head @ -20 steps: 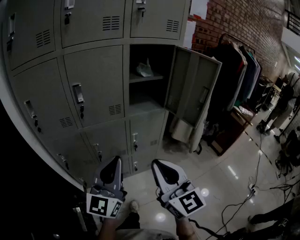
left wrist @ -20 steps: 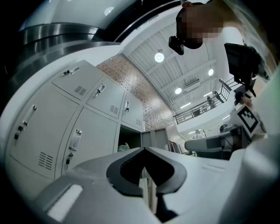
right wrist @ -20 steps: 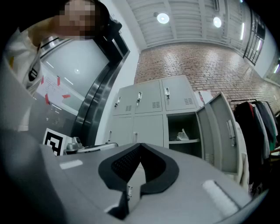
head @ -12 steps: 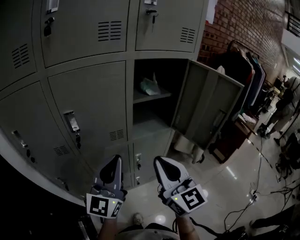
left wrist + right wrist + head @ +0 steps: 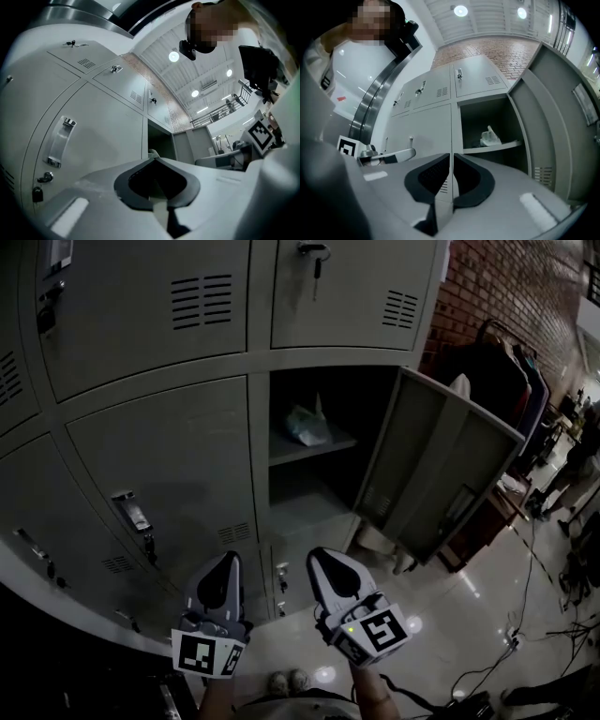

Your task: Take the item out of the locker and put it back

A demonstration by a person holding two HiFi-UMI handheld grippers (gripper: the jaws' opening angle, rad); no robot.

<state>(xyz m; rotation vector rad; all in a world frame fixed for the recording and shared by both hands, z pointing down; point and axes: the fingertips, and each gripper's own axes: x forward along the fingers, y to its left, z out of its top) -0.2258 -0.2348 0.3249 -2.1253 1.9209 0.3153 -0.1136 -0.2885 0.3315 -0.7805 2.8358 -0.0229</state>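
Observation:
A crumpled white plastic bag (image 5: 307,423) lies on the upper shelf (image 5: 323,446) of the open locker; the right gripper view shows the bag (image 5: 490,137) there too. The locker door (image 5: 450,474) stands swung out to the right. My left gripper (image 5: 229,561) and right gripper (image 5: 319,559) are held side by side low in front of the lockers, well short of the opening. Both are shut with nothing between the jaws. The right gripper (image 5: 451,155) points toward the open locker. The left gripper (image 5: 155,159) points at the closed door to its left.
Closed grey lockers with handles (image 5: 131,512) and keys surround the open one. A clothes rack (image 5: 502,362) stands before a brick wall at right. Cables (image 5: 525,634) trail over the shiny floor, and a person (image 5: 574,465) stands at far right.
The lockers have come nearer and lower in the head view, and the open locker now sits more centred above the grippers. Both grippers stay shut in the same spot.

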